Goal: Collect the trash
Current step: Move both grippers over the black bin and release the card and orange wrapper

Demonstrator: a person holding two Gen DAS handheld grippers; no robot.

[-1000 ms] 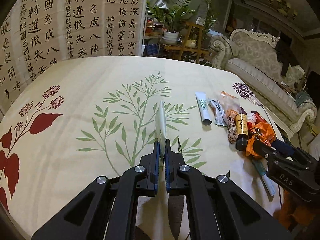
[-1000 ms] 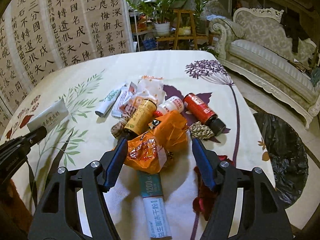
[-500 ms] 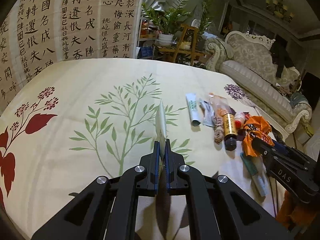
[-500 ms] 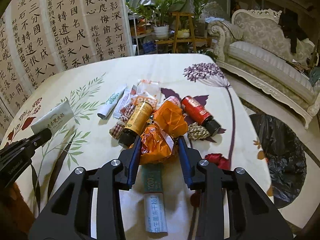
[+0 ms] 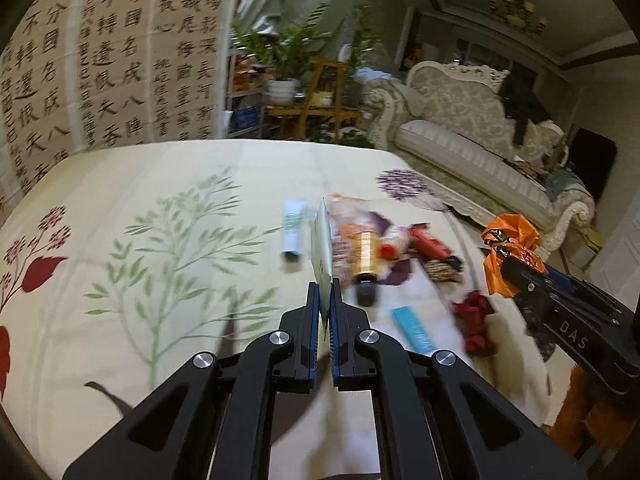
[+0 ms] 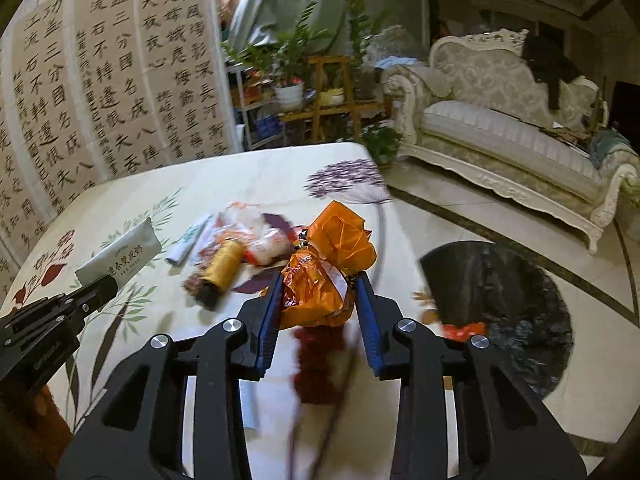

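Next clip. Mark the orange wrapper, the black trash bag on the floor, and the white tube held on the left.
orange wrapper (image 6: 320, 292), right wrist view, crumpled middle between the gripper pads.
black trash bag (image 6: 500, 304), right wrist view, its dark top surface.
white tube (image 6: 124, 254), right wrist view, printed flat face.

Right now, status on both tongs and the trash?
Left tongs shut on white packet. Right tongs shut on orange wrapper. More trash on table; black bag on floor.
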